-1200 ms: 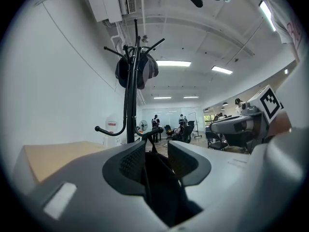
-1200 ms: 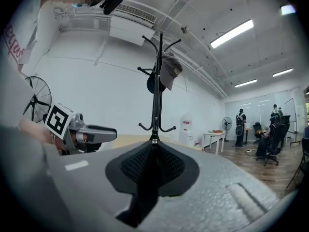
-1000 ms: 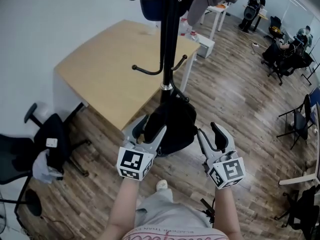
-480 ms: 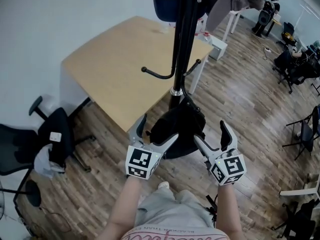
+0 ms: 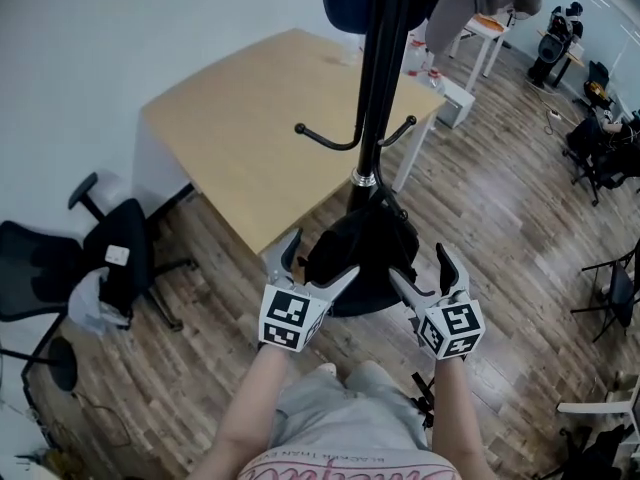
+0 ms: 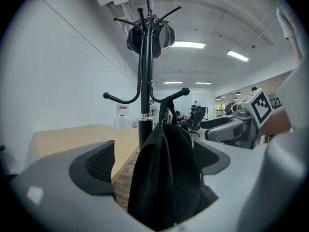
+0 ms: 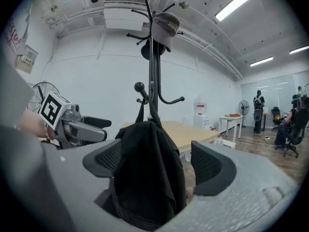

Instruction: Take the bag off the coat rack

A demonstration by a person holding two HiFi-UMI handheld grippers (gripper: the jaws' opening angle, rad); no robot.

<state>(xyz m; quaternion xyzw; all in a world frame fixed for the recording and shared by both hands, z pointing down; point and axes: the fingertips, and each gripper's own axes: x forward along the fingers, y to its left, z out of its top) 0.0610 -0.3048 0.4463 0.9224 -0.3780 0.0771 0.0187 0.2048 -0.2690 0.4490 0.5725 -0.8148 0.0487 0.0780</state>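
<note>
Left gripper (image 5: 320,256): jaws held wide apart, just opened, then drawn in slightly; black bag (image 5: 365,248) seen between them, not clamped. Right gripper (image 5: 420,265): jaws likewise just spread wide, bag between, right pad clear of it. Bag hung by strap from lower hook of coat rack (image 5: 375,88), flanked by both grippers. Wooden table (image 5: 250,138) set behind rack. Cap (image 7: 165,23) hung at rack top.

The black fabric bag (image 5: 362,258) hangs low on the black metal coat rack (image 5: 378,98), against its pole. The rack stands just beside the light wooden table (image 5: 250,138). A black office chair (image 5: 120,263) sits left of the table.
</note>
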